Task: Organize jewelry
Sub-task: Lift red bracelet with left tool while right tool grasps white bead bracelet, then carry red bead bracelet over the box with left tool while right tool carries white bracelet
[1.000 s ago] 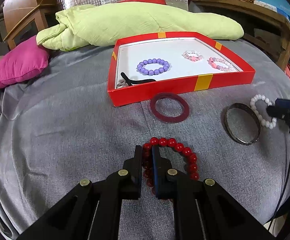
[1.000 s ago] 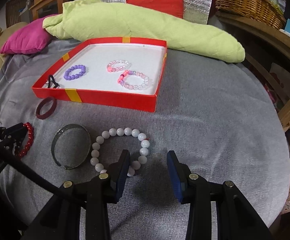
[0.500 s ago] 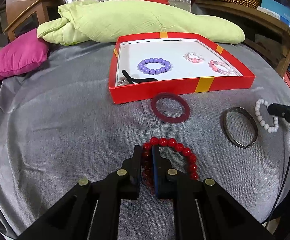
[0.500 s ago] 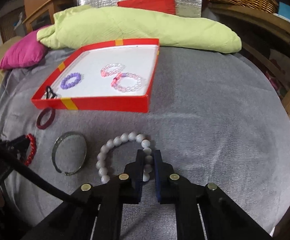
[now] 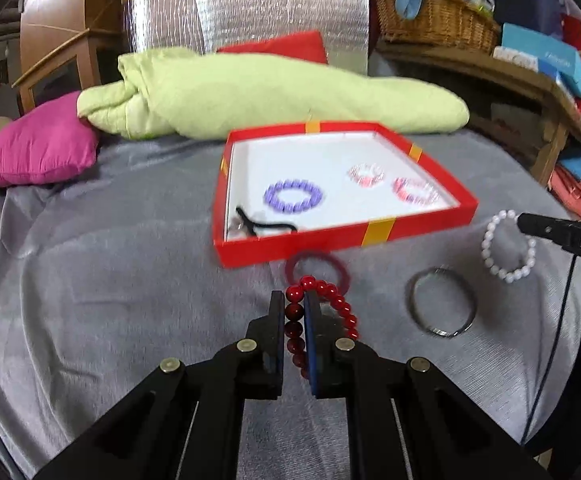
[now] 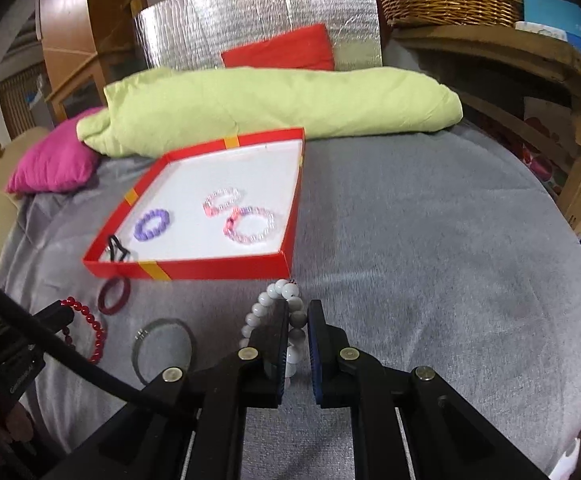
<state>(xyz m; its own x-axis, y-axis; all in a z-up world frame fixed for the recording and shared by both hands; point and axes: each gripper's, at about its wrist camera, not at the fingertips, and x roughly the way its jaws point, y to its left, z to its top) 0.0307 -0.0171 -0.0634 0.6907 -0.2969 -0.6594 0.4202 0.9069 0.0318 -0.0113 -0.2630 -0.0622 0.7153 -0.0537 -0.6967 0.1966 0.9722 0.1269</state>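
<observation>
Both bracelets are now off the grey blanket (image 5: 102, 280): the left claw (image 5: 295, 312) is clamped narrow on the red bead bracelet (image 5: 330, 304), which hangs from its pads in front of the dark red bangle (image 5: 340, 268), and the right claw (image 6: 298, 320) is pinched on the white bead bracelet (image 6: 268, 304), whose loop dangles to the left of its fingers. A second ago the right claw stood wide around the white beads as they lay flat; it has since closed onto them, while the left claw was already gripping the red strand where it rested on the blanket. Both views have tilted up since then, showing more of the green bedding and the wicker basket (image 5: 434, 20), and the red tray (image 5: 342, 236) sits higher in the frame, which fits both hands rising. For the task this likely means the pick-up step is finished and the carry to the tray comes next. The tray holds a purple bracelet (image 5: 293, 196), two pink-and-clear ones and a black hair tie (image 5: 266, 226). The metal bangle (image 5: 442, 306) and the dark red bangle lie outside it, just in front of its near wall.
</observation>
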